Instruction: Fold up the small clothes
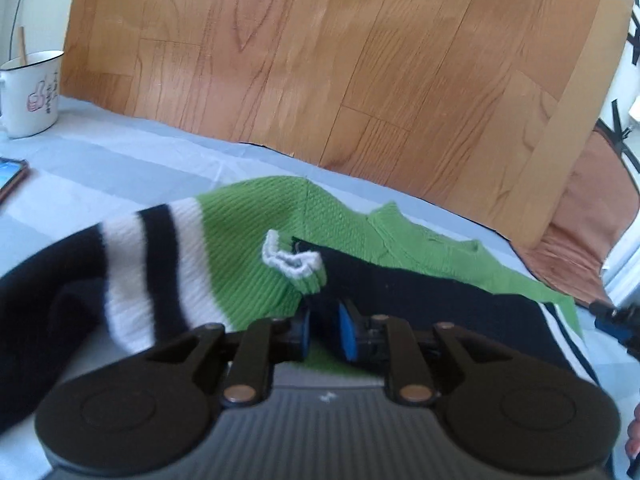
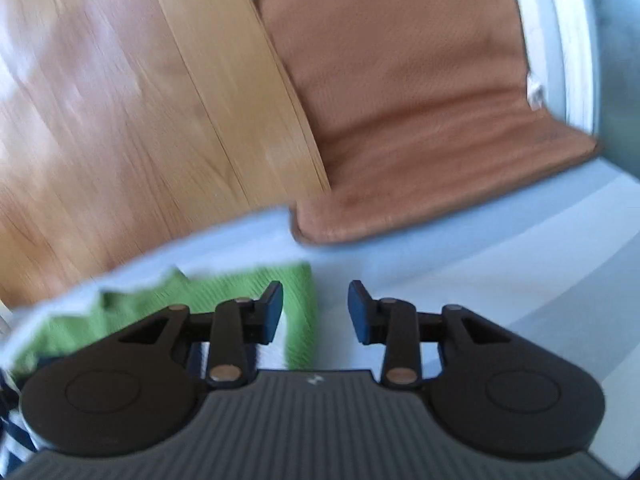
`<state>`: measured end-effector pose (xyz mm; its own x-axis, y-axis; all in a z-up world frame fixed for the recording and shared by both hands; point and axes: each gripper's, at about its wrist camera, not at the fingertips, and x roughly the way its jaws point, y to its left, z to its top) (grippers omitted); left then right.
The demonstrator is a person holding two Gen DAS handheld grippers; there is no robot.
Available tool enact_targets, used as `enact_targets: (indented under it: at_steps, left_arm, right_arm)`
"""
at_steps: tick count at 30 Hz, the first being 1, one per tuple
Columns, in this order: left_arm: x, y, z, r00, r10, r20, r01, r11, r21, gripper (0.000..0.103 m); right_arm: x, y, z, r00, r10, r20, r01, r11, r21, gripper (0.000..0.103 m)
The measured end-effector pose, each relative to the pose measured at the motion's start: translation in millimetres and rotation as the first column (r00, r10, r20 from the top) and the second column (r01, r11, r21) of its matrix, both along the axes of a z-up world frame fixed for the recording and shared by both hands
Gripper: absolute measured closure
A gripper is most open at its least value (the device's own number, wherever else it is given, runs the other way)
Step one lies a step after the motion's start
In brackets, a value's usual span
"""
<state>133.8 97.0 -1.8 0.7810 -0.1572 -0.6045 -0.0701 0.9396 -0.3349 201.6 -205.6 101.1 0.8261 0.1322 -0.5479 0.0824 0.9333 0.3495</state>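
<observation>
A small knitted sweater (image 1: pixel 320 216), green with black and white stripes, lies on the light blue cloth (image 1: pixel 120 160). One striped sleeve (image 1: pixel 160 264) is draped across the black body (image 1: pixel 420 300), and its green and white cuff (image 1: pixel 296 262) sits just ahead of my left gripper (image 1: pixel 324 332). Its blue pads stand a narrow gap apart, low over the knit, and nothing is visibly pinched between them. My right gripper (image 2: pixel 316 312) stands open over the cloth at the sweater's green edge (image 2: pixel 296 296); its left finger is above the knit. It also shows as my right gripper (image 1: pixel 616 320) at the left wrist view's edge.
A white mug (image 1: pixel 32 96) with a stick in it and a phone (image 1: pixel 12 178) sit at the far left. A wood-pattern board (image 1: pixel 320 60) stands behind the cloth. A brown leather mat (image 2: pixel 420 120) lies at the far right, past the sweater.
</observation>
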Motion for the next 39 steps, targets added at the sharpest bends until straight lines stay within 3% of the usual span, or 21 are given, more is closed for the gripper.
enact_targets:
  at_steps: [1,8,13,16,18,20,23,25,27,29,30,32,35,36,37,39]
  left_arm:
    - [-5,2,4,1.0,0.006,-0.008,-0.006,1.0,-0.007,0.075]
    - [-77,60,37,0.991,0.067,0.114,-0.063,0.997,-0.041,0.066]
    - [-155,128,48,0.964,0.209,0.164,-0.205,0.978,-0.039,0.061]
    - [-204,165,46,0.939,0.296,0.173,-0.294,0.955,-0.039,0.059]
    - [-236,187,40,0.921,0.353,0.167,-0.347,0.936,-0.063,0.058]
    - [-264,208,34,0.899,0.408,0.156,-0.398,0.912,-0.097,0.058]
    - [-296,232,26,0.864,0.48,0.153,-0.46,0.875,-0.148,0.058]
    - [-311,242,22,0.848,0.507,0.157,-0.481,0.859,-0.176,0.058]
    - [-322,252,18,0.839,0.518,0.166,-0.485,0.851,-0.201,0.058]
    - [-331,258,17,0.837,0.518,0.175,-0.483,0.851,-0.207,0.058]
    - [-335,258,17,0.837,0.518,0.178,-0.483,0.851,-0.208,0.058]
    - [-340,261,17,0.836,0.518,0.183,-0.48,0.851,-0.215,0.058]
    - [-347,265,16,0.835,0.52,0.18,-0.479,0.848,-0.225,0.058]
    - [-350,267,16,0.836,0.518,0.179,-0.477,0.849,-0.228,0.058]
    - [-352,266,16,0.838,0.515,0.181,-0.473,0.851,-0.229,0.058]
    - [-352,266,17,0.84,0.508,0.19,-0.466,0.855,-0.227,0.058]
  right_arm:
    - [-6,5,6,0.999,0.038,0.007,-0.038,0.999,0.003,0.063]
    - [-32,83,11,0.951,0.305,-0.049,-0.304,0.952,0.034,0.063]
    - [-54,146,18,0.876,0.481,-0.039,-0.479,0.876,0.058,0.063]
    - [-66,189,22,0.811,0.585,-0.031,-0.582,0.811,0.067,0.063]
    - [-75,222,25,0.746,0.665,-0.03,-0.663,0.746,0.062,0.063]
    - [-88,262,33,0.653,0.757,-0.031,-0.756,0.654,0.026,0.063]
    - [-119,328,43,0.49,0.871,-0.025,-0.865,0.483,-0.14,0.061]
    - [-145,376,46,0.381,0.924,-0.039,-0.889,0.354,-0.291,0.06]
    - [-166,419,44,0.282,0.958,-0.056,-0.896,0.242,-0.372,0.06]
    - [-175,452,39,0.213,0.974,-0.076,-0.913,0.17,-0.371,0.06]
    - [-177,468,36,0.193,0.977,-0.089,-0.923,0.149,-0.355,0.06]
    - [-174,497,24,0.182,0.975,-0.126,-0.93,0.129,-0.344,0.059]
    - [-164,530,-3,0.248,0.951,-0.186,-0.884,0.144,-0.445,0.064]
    - [-158,529,-2,0.255,0.955,-0.151,-0.885,0.167,-0.435,0.094]
    - [-154,529,3,0.273,0.95,-0.155,-0.885,0.185,-0.426,0.093]
    - [-142,515,31,0.315,0.945,-0.086,-0.881,0.258,-0.396,0.093]
